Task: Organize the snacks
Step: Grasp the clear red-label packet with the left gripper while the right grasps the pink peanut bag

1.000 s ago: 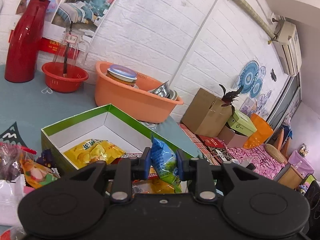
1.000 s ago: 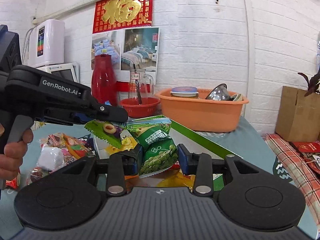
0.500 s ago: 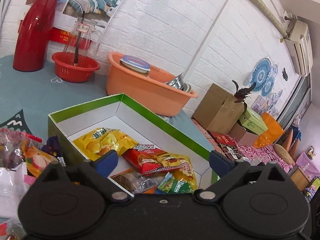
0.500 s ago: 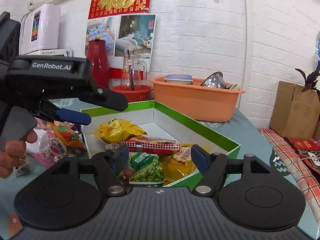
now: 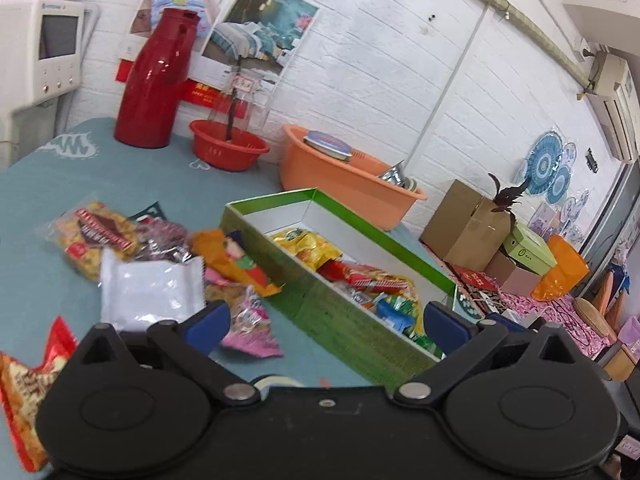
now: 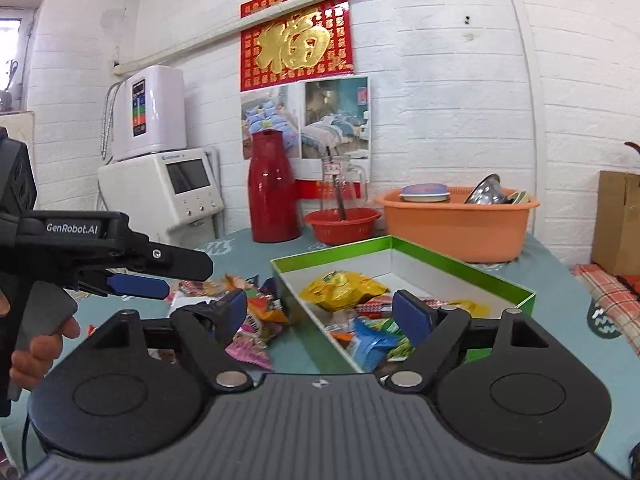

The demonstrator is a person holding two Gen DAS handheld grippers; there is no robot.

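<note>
Green-rimmed white box, teal tablecloth, orange basin, red flask, perhaps yellow packet

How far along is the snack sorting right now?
Partly done. Several packets already lie in the green box, including a yellow bag and a blue one. Nothing is in hand: left tongs and right tongs are open and empty. A pile of loose packets remains on the table.

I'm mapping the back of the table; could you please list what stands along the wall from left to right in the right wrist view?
White appliance with a screen → red thermos → red basin holding a glass jug → orange tub → cardboard box.
</note>
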